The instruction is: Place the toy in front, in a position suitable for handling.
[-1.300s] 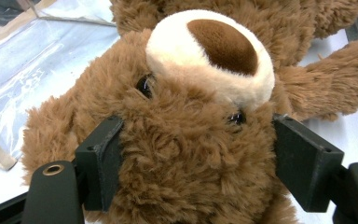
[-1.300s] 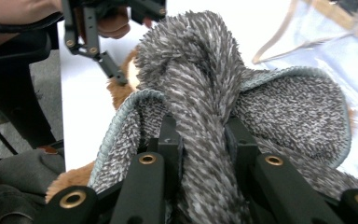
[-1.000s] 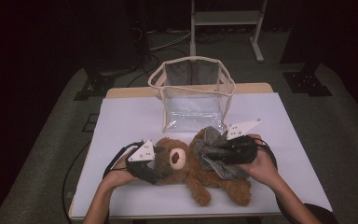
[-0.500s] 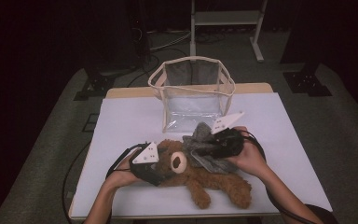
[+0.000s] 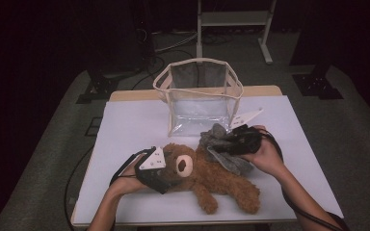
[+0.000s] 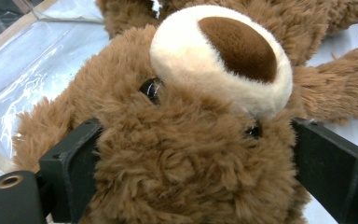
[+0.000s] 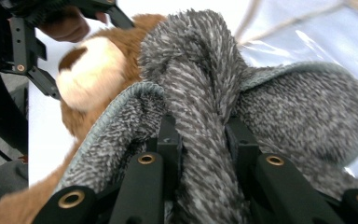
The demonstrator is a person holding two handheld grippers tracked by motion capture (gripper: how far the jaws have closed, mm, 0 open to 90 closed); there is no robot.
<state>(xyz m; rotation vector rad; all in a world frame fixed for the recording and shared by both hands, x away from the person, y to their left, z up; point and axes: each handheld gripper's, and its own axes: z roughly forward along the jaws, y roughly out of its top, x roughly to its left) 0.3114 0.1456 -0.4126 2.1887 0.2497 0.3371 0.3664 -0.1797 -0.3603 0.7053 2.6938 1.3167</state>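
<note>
Meanwhile, the right hand-held gripper (image 5: 231, 140), clenched on the grey cloth (image 5: 220, 144), had lifted it farther toward the bag (image 5: 200, 98). The left hand-held gripper (image 5: 166, 175) gripped the bear (image 5: 207, 173) by its head, near-left on the tabletop (image 5: 130, 125), so bagging looked close.

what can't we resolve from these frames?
- Left tool view: teddy bear head hides the tool's tips and the table beneath.
- Right tool view: grey cloth covers the tips.
- High view: bear's torso partly under the cloth; clear bag's contents unreadable through glare.
</note>
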